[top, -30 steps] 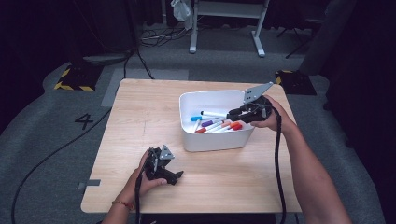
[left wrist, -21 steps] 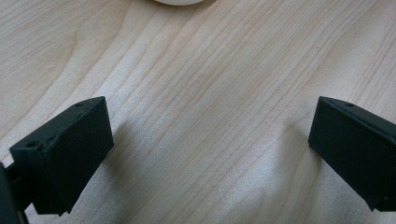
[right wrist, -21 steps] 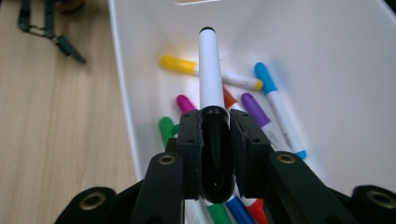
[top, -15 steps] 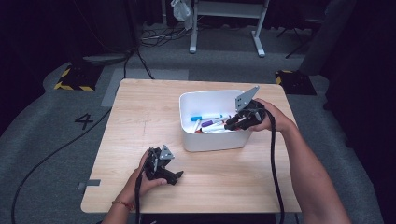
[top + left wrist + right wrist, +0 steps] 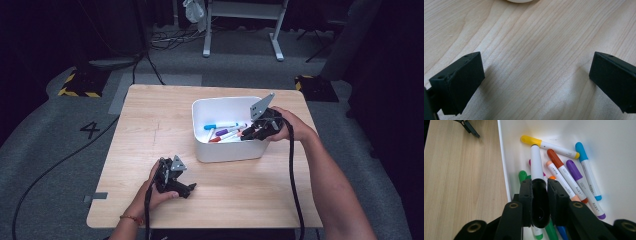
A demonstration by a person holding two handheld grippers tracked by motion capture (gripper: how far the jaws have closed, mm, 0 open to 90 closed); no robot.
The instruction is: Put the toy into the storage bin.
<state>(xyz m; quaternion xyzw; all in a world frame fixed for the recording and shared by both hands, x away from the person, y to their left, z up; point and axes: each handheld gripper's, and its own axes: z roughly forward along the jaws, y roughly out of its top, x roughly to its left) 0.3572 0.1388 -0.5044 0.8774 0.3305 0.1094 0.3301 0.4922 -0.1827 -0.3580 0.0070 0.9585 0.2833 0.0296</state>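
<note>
Right tool [image 5: 539, 195]: jaws clamped on black-capped white marker [image 5: 537, 162], held over right end of white bin [image 5: 220, 150]. Marker's near end hidden behind jaws. Other markers lie heaped in bin; several cut off by the tool. Left tool [image 5: 534, 82]: jaws wide apart, nothing between them, resting low on table [image 5: 150, 130], near-left. Bin sits far right of centre.

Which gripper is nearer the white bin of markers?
Right. The right gripper reaches inside the white bin, jaws clamped on a black-capped marker. The left gripper rests on the table in front of the bin, jaws open.
</note>
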